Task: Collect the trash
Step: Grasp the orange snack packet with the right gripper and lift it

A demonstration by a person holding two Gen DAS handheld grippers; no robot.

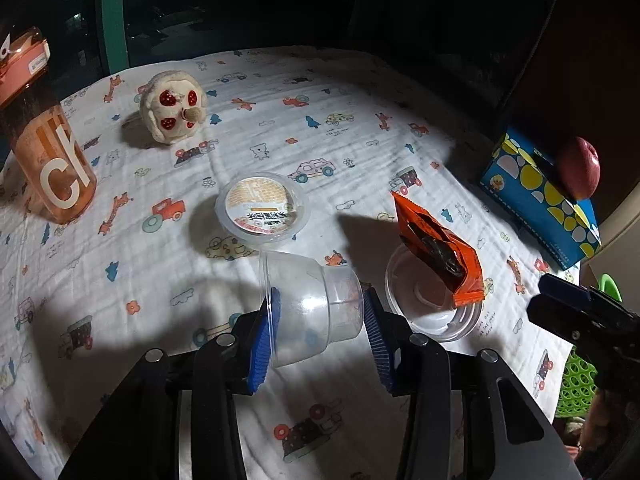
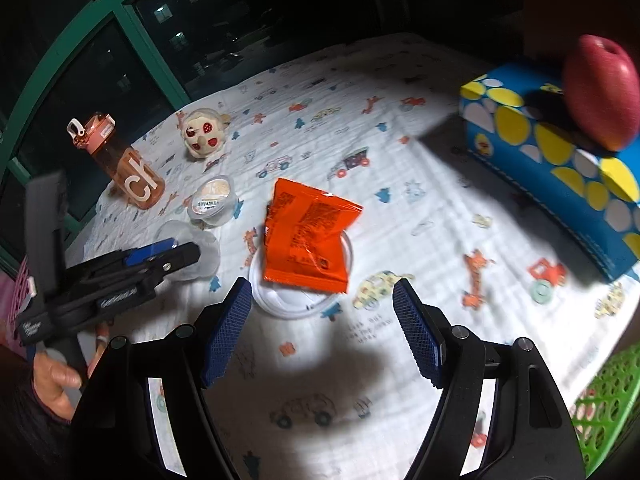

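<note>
We have the left gripper clenched on a clear plastic cup, which lies on its side between the 2 blue pads. One pad sits at the open rim, the other at the narrow bottom, so we squeeze it along its length. The cup looks empty, so we judge it very light, thin and easy to crush; its smooth wall may slip on the pads. A soft squeeze is enough, we think, and a grip across the rim would be more stable than end to end.

The right gripper is released, with nothing between its pads. Just ahead of it lies an orange snack wrapper, resting on a clear plastic lid. The wrapper is torn open, crumpled and surely very light; it will bend and crackle, so we should pinch the standing edge near us. The lid is flat and stiff, hard to take from the cloth; its raised rim is the best place.

To the right of this gripper, at the table edge, we see a green basket, probably for the trash.
</note>
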